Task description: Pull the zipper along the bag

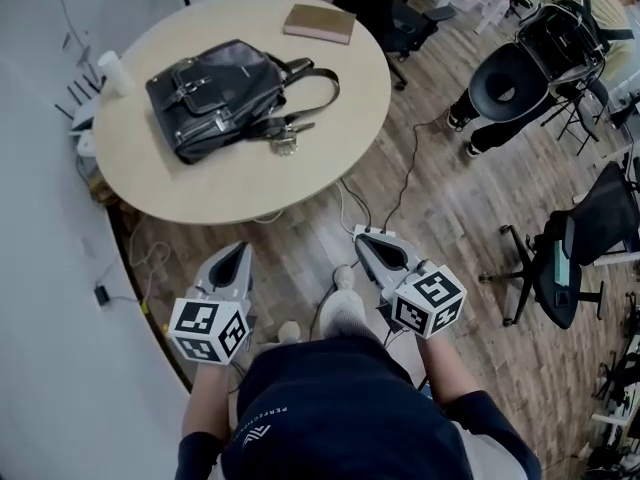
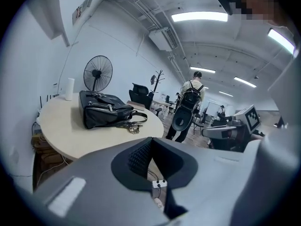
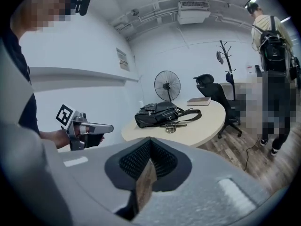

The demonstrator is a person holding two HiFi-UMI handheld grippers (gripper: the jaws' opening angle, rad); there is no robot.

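A black leather bag (image 1: pixel 215 98) lies on the round wooden table (image 1: pixel 240 183), its strap (image 1: pixel 318 80) looping to the right and a metal clasp (image 1: pixel 285 143) beside it. Both grippers hang over the floor, short of the table's near edge and well apart from the bag. My left gripper (image 1: pixel 237 251) is shut with nothing between its jaws. My right gripper (image 1: pixel 368 238) is also shut and empty. The bag (image 2: pixel 106 109) shows ahead in the left gripper view, and the bag (image 3: pixel 160 113) shows ahead in the right gripper view too. The bag's zipper is too small to make out.
A brown book (image 1: pixel 320 23) and a white cup (image 1: pixel 113 71) share the table. Cables (image 1: pixel 400 183) trail across the wood floor. Office chairs (image 1: pixel 570 258) stand at the right, and a person with a backpack (image 1: pixel 520 88) is beyond the table. A wall runs along the left.
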